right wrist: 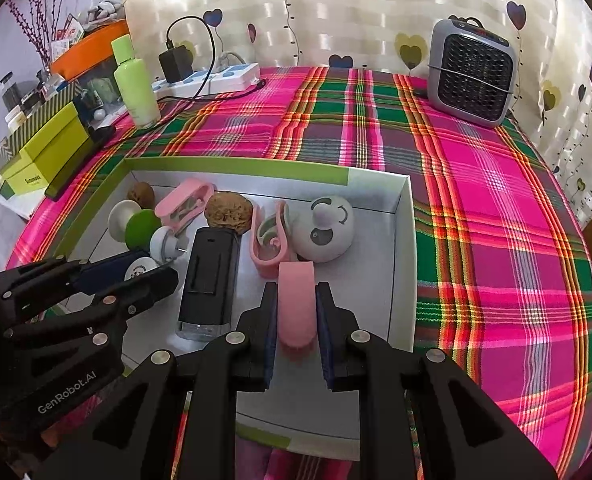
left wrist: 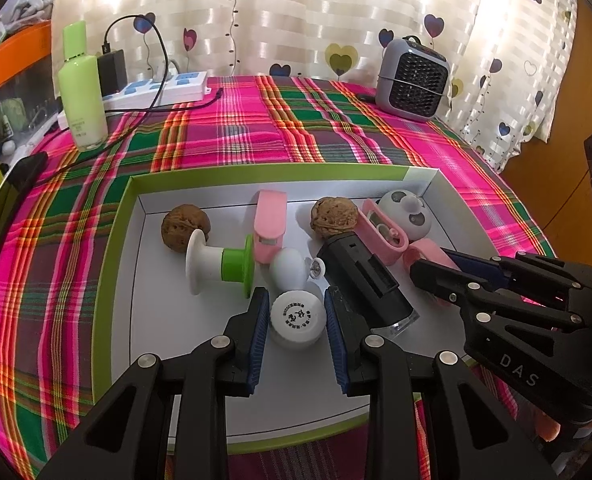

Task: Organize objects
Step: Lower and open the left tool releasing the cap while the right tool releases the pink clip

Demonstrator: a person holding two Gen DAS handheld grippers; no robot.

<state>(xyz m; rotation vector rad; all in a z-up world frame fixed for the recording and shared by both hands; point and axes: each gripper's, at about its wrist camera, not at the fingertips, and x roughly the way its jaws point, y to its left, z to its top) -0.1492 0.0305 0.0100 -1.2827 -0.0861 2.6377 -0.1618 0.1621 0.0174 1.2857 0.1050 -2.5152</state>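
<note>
A white tray with a green rim [left wrist: 119, 216] lies on the plaid cloth and holds the items. My left gripper [left wrist: 296, 300] is shut on a small white round jar [left wrist: 296, 320] at the tray's near side. My right gripper [right wrist: 296, 290] is shut on a pink clip piece [right wrist: 296, 304] near the tray's right wall; the left wrist view shows that gripper [left wrist: 440, 268] at the right. Also in the tray are two walnuts [left wrist: 183, 226] [left wrist: 334, 216], a white and green spool [left wrist: 219, 266], a black device [left wrist: 360, 280], more pink clips [left wrist: 269, 224] and a white panda-faced ball [left wrist: 406, 214].
A green bottle [left wrist: 81, 88], a power strip with charger and cable [left wrist: 163, 88] and a grey heater [left wrist: 414, 76] stand at the back of the table. A dark phone [left wrist: 7, 200] and yellow-green boxes [right wrist: 43, 156] sit at the left edge. Patterned curtains hang behind.
</note>
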